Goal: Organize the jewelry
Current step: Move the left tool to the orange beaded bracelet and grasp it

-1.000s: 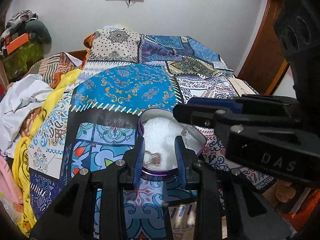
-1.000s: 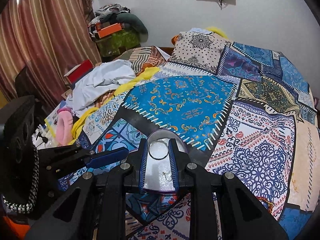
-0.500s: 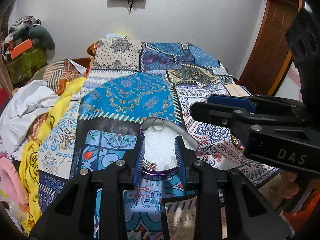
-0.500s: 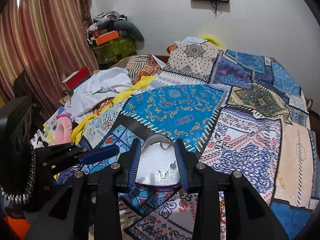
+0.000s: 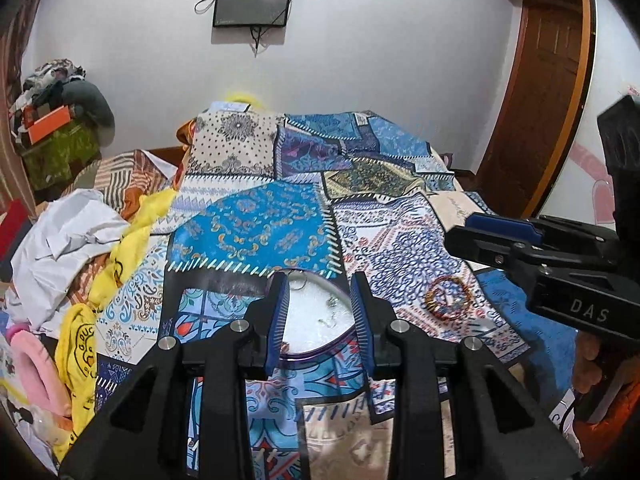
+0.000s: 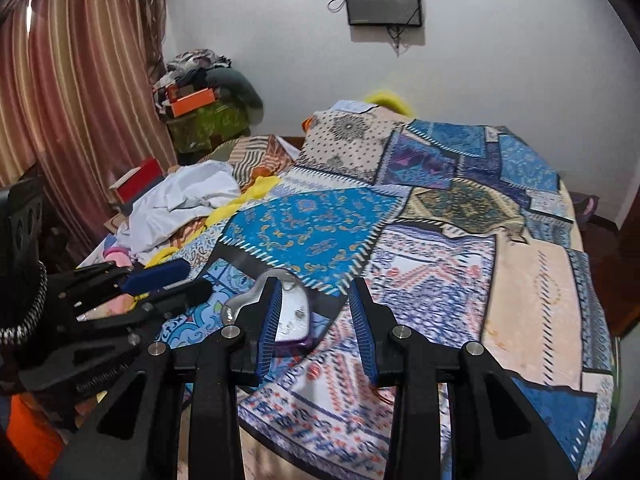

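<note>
Left wrist view. Left gripper (image 5: 320,312): jaws spread, nothing between the pads, poised above the bed; seen higher over the tray than a second ago, with more bedspread showing beneath. Heart-shaped jewelry tray (image 5: 320,354): purple rim, white lining, flat on the patchwork bedspread (image 5: 264,232), framed between the fingers at centre; appears smaller and farther off than before. Thin ring (image 5: 299,282) at the tray's 12 o'clock; small earrings (image 5: 330,312) near its middle, detail too fine to tell apart. Beaded bangle (image 5: 448,300), orange and gold, on the bedspread at 3 o'clock of the tray, apart from it; newly in view, hidden behind the other tool a second ago. Right gripper (image 5: 496,236) at the right edge, pulled back from over the tray toward 3 o'clock. Yellow cloth (image 5: 120,248) and white cloth (image 5: 64,236) heaped at 9 o'clock.

Right wrist view. Right gripper (image 6: 316,316): jaws parted and empty, wider than a second ago, when they framed the tray closely. Jewelry tray (image 6: 292,312) now at 10 o'clock of the gap, partly behind the left-hand finger, ring (image 6: 289,286) at its far edge. Left gripper (image 6: 160,280) at 9 o'clock, fingers apart. Curtain (image 6: 72,100) at 10 o'clock; wall screen (image 6: 384,2) at 12 o'clock.
</note>
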Tool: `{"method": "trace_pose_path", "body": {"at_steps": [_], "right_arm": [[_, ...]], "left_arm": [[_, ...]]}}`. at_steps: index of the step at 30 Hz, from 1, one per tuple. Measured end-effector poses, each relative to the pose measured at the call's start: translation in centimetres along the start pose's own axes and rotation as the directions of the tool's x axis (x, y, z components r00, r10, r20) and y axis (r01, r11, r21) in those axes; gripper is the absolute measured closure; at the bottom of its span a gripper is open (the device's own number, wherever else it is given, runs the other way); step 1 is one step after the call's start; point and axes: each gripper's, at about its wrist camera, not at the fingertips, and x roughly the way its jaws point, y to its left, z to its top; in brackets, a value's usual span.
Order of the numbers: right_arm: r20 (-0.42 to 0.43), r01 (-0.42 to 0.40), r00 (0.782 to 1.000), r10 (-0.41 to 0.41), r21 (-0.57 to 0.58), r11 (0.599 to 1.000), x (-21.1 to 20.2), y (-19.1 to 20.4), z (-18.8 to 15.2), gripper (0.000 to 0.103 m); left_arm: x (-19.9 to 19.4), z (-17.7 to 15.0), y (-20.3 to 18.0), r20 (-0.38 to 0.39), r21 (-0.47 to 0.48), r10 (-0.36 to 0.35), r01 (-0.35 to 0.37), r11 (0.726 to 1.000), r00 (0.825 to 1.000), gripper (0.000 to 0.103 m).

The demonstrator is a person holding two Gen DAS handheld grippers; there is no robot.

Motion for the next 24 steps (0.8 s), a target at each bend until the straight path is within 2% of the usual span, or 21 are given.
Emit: {"method": "trace_pose_path", "body": {"at_steps": [5, 10, 13, 17, 24], "right_arm": [[0.019, 0.028, 0.999, -0.029, 0.022, 0.999, -1.8, -1.7, -0.7, 0.071], [0.032, 0.057, 0.998, -0.059, 0.059, 0.997, -3.4, -4.3, -1.4, 0.071], [0.028, 0.079, 0.996, -0.081, 0.081, 0.994, -4.0, -5.8, -2.0, 0.07], [0.018, 0.108, 0.994, -0.111, 0.108, 0.988, -4.5, -7.6, -2.9, 0.064], [-0.018, 0.125, 0.992, -0.124, 0.153, 0.98, -4.2, -10.2, -4.5, 0.064]], "left_arm": [[-0.5, 0.5, -1.6, 0.016, 0.009, 0.0, 0.0, 1.0, 1.0, 0.067], [0.3, 0.5, -3.5, -0.003, 0.023, -0.015, 0.015, 1.0, 1.0, 0.067], [1.1, 0.5, -4.7, -0.019, 0.038, -0.03, 0.03, 0.999, 0.999, 0.067], [2.6, 0.4, -6.1, -0.049, 0.056, -0.048, 0.051, 0.997, 0.998, 0.067], [5.6, -0.3, -7.7, -0.117, 0.074, -0.069, 0.078, 0.994, 0.991, 0.067]]}}
